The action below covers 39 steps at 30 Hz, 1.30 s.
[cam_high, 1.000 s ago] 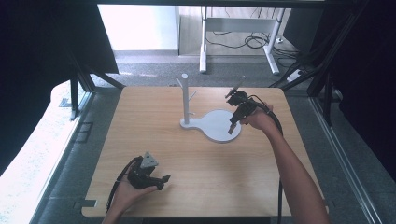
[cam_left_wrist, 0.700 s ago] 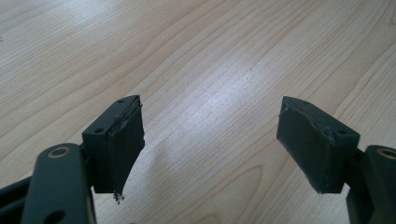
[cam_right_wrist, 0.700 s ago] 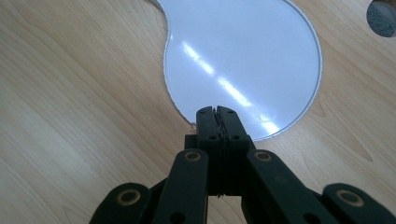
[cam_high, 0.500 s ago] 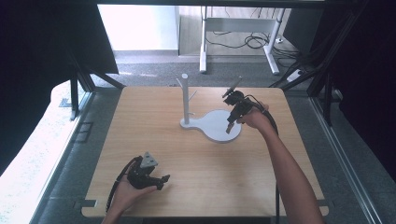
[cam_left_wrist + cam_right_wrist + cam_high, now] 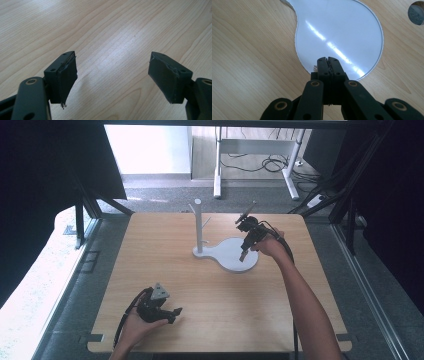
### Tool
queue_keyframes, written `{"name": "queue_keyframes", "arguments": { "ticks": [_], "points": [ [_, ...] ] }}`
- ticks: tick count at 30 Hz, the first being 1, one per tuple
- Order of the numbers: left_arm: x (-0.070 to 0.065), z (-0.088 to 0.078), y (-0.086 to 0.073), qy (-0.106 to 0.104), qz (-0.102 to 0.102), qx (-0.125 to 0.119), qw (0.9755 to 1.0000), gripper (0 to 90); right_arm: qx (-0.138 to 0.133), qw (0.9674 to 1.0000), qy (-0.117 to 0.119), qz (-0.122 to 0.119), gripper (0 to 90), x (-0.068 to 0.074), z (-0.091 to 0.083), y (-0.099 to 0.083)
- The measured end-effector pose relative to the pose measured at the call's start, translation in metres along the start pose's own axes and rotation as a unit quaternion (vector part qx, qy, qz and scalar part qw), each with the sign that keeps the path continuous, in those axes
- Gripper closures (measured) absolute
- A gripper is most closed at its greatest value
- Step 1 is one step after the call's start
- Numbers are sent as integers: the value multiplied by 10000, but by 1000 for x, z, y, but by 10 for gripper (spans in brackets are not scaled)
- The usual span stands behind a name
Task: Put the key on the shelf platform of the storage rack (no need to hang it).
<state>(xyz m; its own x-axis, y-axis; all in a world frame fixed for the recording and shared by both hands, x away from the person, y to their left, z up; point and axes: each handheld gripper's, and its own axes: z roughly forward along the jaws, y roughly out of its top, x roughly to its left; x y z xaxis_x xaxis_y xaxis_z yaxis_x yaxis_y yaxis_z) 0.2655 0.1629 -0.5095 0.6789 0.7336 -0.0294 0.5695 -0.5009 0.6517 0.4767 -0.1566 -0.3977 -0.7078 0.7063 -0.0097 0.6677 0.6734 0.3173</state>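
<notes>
Both tongs barely moved, right tongs (image 5: 243, 254) shut over white base (image 5: 227, 255)

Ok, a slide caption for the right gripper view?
Right gripper, jaws shut with nothing between them, poised over the white stand base on the wooden table.

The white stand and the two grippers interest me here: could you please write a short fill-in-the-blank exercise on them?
1. The right gripper has its fingers ____.
2. It hovers over the round base of the white ____.
3. The left gripper has its fingers ____, with nothing between them.
4. The table is made of ____.

Missing words: shut; stand; open; wood
</notes>
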Motion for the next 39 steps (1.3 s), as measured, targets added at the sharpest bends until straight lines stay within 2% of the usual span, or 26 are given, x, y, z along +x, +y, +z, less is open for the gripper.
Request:
{"name": "queue_keyframes", "arguments": {
  "ticks": [14, 25, 39],
  "points": [
    [1, 0, 0, -13, 3, 4, 10000, 233, 81, 9999, 98, 61, 899, -3, 15, 9],
    [2, -1, -1, -29, -16, -23, 10000, 233, 146, 9999, 52, 55, 899, -2, 26, 23],
    [2, -1, -1, -46, 11, -11, 10000, 231, 75, 9998, 23, 200, 899, -9, 40, 34]
  ]
}}
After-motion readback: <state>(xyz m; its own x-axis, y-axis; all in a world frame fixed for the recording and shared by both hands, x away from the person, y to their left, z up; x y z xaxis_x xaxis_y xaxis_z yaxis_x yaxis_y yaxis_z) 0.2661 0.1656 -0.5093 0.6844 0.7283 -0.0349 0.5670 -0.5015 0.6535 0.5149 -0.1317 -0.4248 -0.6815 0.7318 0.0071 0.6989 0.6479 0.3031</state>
